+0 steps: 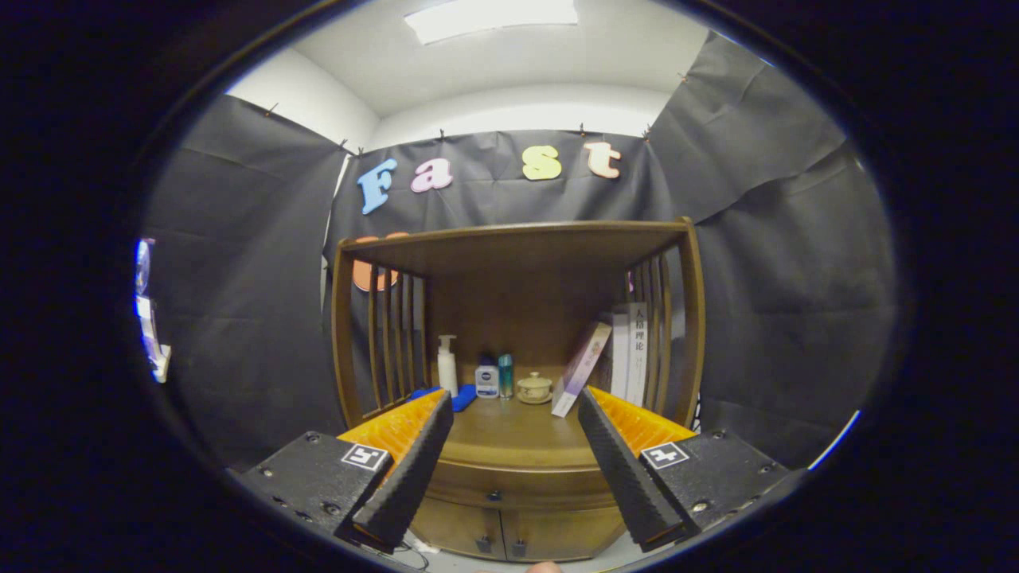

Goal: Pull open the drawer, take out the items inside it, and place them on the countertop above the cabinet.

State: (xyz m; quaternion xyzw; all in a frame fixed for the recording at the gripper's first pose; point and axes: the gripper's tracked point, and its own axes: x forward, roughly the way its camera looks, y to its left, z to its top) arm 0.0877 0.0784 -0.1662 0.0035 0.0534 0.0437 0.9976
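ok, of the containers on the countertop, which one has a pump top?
The tall white bottle at the far left of the row, beside the slats. The other two bottles are shorter with plain caps. The open gripper is empty.

Hand-held gripper [516, 402], black ribbed fingers [410, 469], orange ridged backs, black screwed mounts, square black-and-white markers

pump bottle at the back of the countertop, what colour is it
White, as the gripper view shows: the pump bottle stands beyond the open gripper.

Drawer [517, 477]: brown wood, curved front, small dark knob at centre, shut; set in cabinet [517, 525] directly under countertop [517, 426], above two closed doors. Contents hidden.
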